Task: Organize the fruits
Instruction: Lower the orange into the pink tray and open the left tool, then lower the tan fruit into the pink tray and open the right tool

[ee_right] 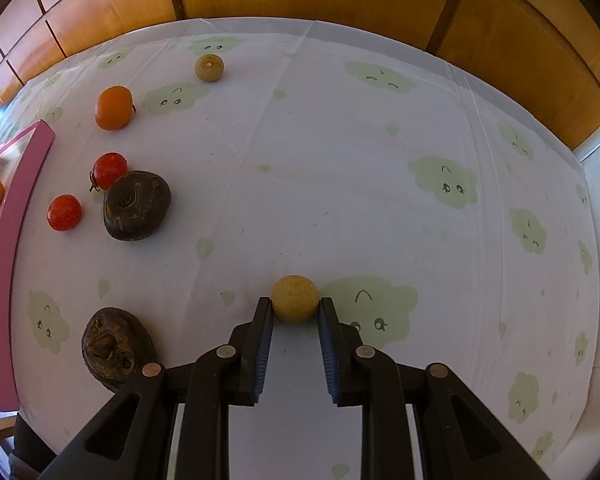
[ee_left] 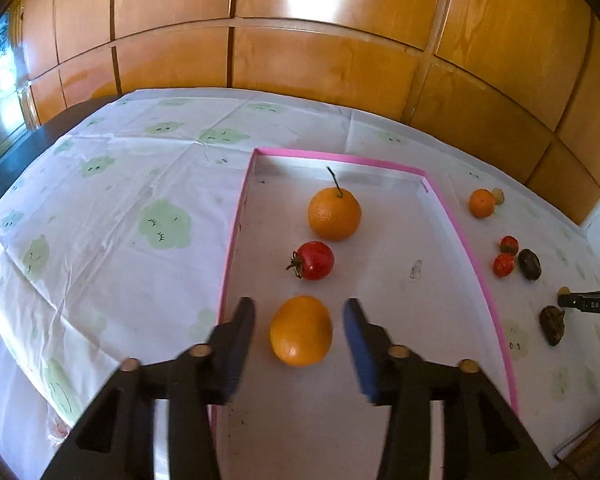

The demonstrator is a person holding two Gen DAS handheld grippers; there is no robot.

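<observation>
Left gripper (ee_left: 299,312): released, jaws astride yellow-orange fruit (ee_left: 301,330) in pink-rimmed tray (ee_left: 466,240), lower centre. Right gripper (ee_right: 295,307): clenched on small tan round fruit (ee_right: 295,298), lower centre, by tips only. Risk: slips, rolls across tablecloth (ee_right: 300,180).

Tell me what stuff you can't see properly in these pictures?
- Left hand-held gripper: fingers blurred, left wrist view.
- Pink tray: near end hidden behind that gripper.
- Right hand-held gripper: cut off by the right edge there.
- Small tan ball: its underside, behind the right gripper's tips, right wrist view.
- Lower dark brown lump: partly covered by the gripper body; what it is, unclear.
</observation>
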